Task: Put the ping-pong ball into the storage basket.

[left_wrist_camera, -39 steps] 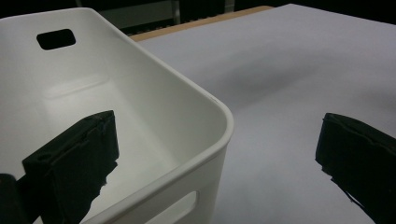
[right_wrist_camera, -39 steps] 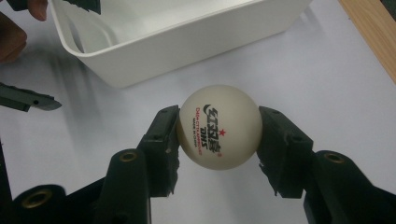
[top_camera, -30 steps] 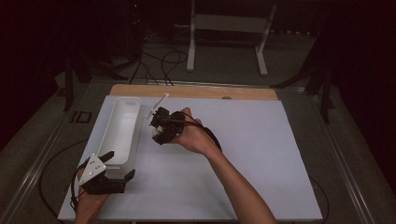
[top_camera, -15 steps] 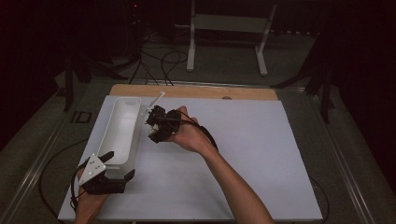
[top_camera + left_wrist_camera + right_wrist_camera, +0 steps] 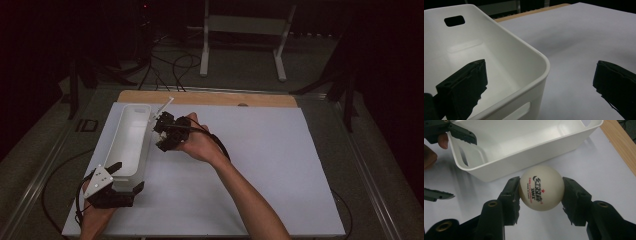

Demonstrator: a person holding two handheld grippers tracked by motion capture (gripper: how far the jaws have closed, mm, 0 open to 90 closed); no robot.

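While the right claw grips the ball (beside the bin's rim), the left claw gapes wide

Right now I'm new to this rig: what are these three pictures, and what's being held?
No robot arm here: a person holds a two-jaw gripper in each hand. The high view looks down on the white table; the other two pictures come from a camera riding on each gripper. The right gripper is shut on a white ping-pong ball, just beside the long white bin. The left gripper is open, its jaws straddling the bin's near corner, one jaw inside and one outside. The bin looks empty.
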